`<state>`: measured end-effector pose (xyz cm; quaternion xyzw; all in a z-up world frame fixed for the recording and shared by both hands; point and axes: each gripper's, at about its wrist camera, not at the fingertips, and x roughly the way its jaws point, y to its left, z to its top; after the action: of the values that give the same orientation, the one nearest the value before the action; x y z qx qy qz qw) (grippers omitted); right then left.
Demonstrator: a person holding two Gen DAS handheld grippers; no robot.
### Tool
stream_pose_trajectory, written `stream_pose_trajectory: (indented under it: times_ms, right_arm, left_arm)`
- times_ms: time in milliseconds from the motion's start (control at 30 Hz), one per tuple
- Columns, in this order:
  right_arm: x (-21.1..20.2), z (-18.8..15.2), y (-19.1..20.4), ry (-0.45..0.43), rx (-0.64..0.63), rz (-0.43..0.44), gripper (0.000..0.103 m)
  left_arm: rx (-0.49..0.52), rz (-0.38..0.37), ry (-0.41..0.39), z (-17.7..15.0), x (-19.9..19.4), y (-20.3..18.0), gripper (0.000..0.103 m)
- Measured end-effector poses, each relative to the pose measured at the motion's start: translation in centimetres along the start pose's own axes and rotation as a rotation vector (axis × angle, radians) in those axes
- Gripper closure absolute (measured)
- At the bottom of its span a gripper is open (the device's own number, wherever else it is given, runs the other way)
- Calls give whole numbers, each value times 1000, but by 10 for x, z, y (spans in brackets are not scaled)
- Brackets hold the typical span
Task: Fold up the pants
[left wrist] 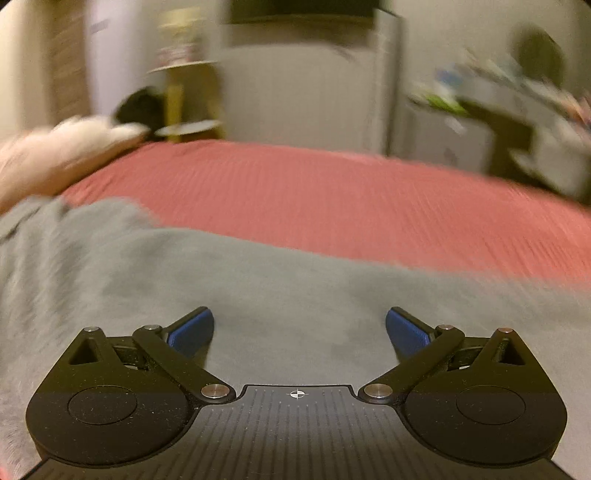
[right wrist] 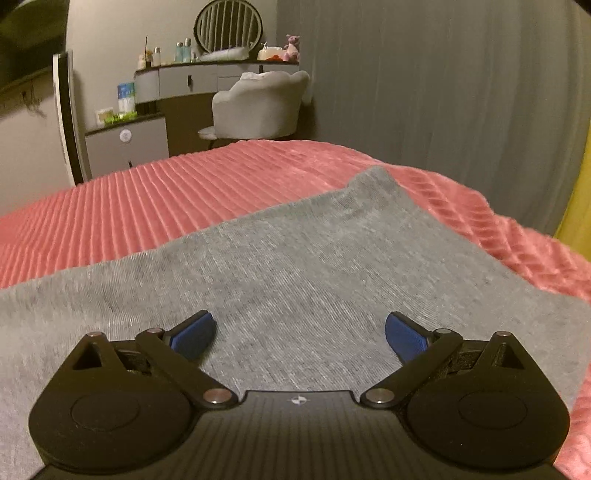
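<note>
Two hand-held grippers, both spread wide with nothing between the blue pads. Left hand-held gripper (left wrist: pixel 300 328): jaws apart, fingertips (left wrist: pixel 194 330) low over grey pants (left wrist: pixel 184 280), contact with the cloth not possible to judge. Pants spread directly beneath and ahead of this gripper, running away to its left and reaching past its right side as well, far edge slanting down toward the right. Beyond that edge, pink ribbed bedspread (left wrist: pixel 314 199) stretching ahead to the foot of the bed. Further off to the left, a pale pillow or bundle (left wrist: pixel 59 155), too blurred to name for certain. Left wrist view smeared by motion, room behind it hardly readable.

Right hand-held gripper (right wrist: pixel 300 332): jaws likewise wide apart, blue pads (right wrist: pixel 404 338) empty, hanging just above the pants (right wrist: pixel 295 258). Same grey fabric flat under and ahead of the fingers, narrowing to a rounded corner ahead and slightly to the right, with one soft crease running toward that corner. Right-hand edge of the cloth close beside the right finger, pink bedspread (right wrist: pixel 166 192) showing past it and also ahead and to the left. Well beyond the bed, ahead and left of the gripper: a grey upholstered chair (right wrist: pixel 258 103), a dressing bench (right wrist: pixel 207 74) carrying small bottles and a pink soft toy, a round mirror (right wrist: pixel 228 26) above it. Grey curtain (right wrist: pixel 443 92) ahead on the right.
</note>
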<state>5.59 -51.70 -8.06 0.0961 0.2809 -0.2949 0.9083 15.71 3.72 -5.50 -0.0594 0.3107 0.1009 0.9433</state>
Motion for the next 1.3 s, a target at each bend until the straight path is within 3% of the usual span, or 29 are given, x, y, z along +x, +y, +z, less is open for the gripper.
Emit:
stream_pose_trajectory:
  times_ms: [133,200,300,500,567,633,667,733,833,900,1033,1167,1200,1233,1300]
  right_arm:
    - [1,10,-6,0,20,27,4]
    - [1,18,-11,17,39,51,4]
    - [-13,28,-27,63,93,62,4]
    - [-49,27,-125,101,424,51,7]
    - [-53,18,-162,117,519,50,23]
    - [-53,8,-191,138,606,70,62]
    - [-53,4,-200,144,633,87,66]
    - [-51,2,-209,156,669,115,68]
    - [-51,2,-213,187,691,65,63]
    - [-50,-2,-218,186,711,85,63]
    - [-34,-9,-229,198,780,147,60]
    - [-20,-1,-234,181,805,192,57]
    - [-19,1,-235,181,802,198,63]
    - [-21,3,-235,171,783,208,82]
    - [-27,7,-232,138,733,239,87]
  left_arm:
    - [-197,275,-29,6,-1,54,0]
    - [-241,347,-7,3,-7,75,0]
    - [-244,372,-16,2,-22,89,0]
    - [-266,244,34,0,-52,85,0]
    - [-267,200,57,3,-59,82,0]
    - [-263,125,75,1,-68,74,0]
    - [-259,96,88,0,-72,70,0]
    - [-238,40,112,-2,-81,57,0]
    - [-196,-15,121,-11,-97,39,0]
    - [-142,-35,111,-18,-102,28,0]
    - [-76,-15,156,-22,-92,15,0]
    - [-110,-4,183,-23,-87,21,0]
    - [-126,-3,185,-24,-87,23,0]
    - [-142,-4,188,-24,-87,26,0]
    - [-158,-7,197,-24,-84,29,0]
